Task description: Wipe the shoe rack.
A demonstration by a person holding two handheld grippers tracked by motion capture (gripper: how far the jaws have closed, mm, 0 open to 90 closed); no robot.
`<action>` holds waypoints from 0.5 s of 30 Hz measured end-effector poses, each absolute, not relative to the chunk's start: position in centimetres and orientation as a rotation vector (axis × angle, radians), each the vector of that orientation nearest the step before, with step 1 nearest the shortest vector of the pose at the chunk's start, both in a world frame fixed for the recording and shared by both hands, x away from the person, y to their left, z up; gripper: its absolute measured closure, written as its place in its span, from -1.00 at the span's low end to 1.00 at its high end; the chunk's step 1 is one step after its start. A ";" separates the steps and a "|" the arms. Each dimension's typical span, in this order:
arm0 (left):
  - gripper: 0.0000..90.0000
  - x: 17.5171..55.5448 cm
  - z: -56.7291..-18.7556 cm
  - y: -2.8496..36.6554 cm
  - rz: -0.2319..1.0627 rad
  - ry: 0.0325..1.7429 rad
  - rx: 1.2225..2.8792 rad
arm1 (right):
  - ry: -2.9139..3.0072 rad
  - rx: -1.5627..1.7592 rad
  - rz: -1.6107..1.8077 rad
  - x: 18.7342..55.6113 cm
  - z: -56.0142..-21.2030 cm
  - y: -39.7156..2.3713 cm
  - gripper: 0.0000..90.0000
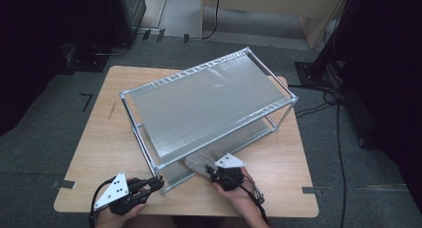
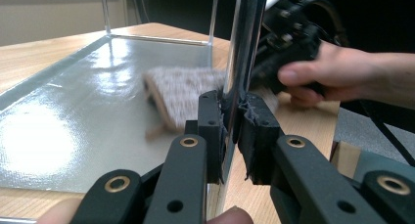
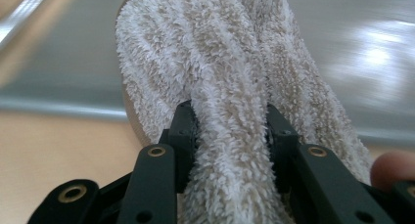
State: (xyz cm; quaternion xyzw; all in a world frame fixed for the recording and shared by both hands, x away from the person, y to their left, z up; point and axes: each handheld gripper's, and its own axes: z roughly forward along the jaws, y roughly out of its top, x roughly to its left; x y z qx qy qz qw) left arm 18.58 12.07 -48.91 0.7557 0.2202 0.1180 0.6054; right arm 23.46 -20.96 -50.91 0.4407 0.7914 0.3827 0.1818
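You hold the rack and wipe its bottom shelf with a cloth.

Your left gripper is clamped tight on the shiny corner post of the metal rack, so the rack sits firm on the wooden table. Your right gripper pinches a fluffy grey cloth between its jaws, and the cloth lies on the front of the lower shelf. This looks like the wiping step. Next, push the cloth flat across the shelf and don't let go of the post.
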 end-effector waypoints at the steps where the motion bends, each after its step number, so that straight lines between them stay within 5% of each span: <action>1: 0.79 18.6 -48.9 12.1 0.272 0.509 1.748 | 2.197 1.280 1.068 24.1 -51.0 -22.1 0.45; 15: 0.79 18.6 -49.0 12.1 0.272 0.505 1.749 | 1.829 1.609 0.940 29.2 -51.5 -33.4 0.40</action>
